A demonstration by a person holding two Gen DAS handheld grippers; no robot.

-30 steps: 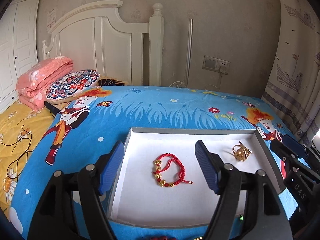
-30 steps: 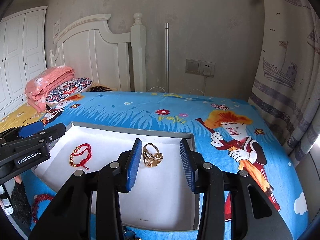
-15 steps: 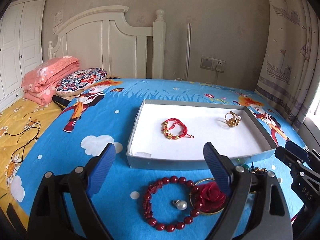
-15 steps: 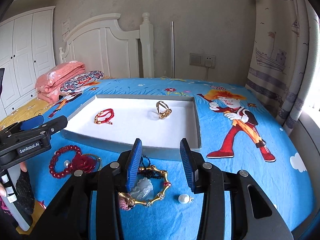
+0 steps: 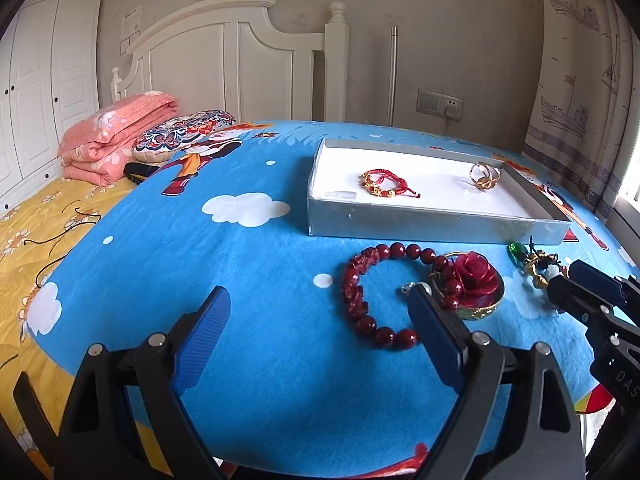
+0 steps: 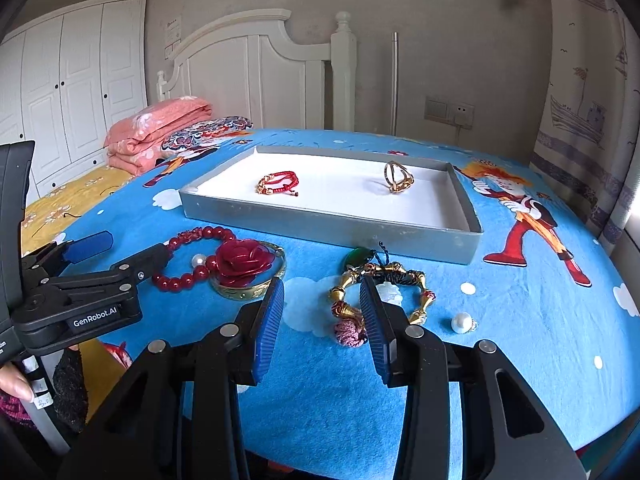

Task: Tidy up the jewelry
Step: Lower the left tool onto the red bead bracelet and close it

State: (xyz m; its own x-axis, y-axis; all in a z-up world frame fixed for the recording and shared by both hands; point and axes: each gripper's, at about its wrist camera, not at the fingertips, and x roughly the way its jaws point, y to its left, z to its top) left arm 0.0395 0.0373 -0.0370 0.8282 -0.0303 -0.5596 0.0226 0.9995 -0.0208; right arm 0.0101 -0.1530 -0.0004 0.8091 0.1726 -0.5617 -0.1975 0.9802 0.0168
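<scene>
both the left hand-held gripper and the right hand-held gripper are wide open and hold nothing. 2 pieces, a red string bracelet and a gold ring, lie well apart in the grey tray, likely so they don't tangle. the red bead bracelet and rose bangle wait on the bed in front of it.

Soft daylight enters from the right, by the curtain, leaving both pictures evenly bright. Shadows are faint. Fisheye distortion bends the headboard and darkens the corners. Focus is sharp throughout, without glare.
</scene>
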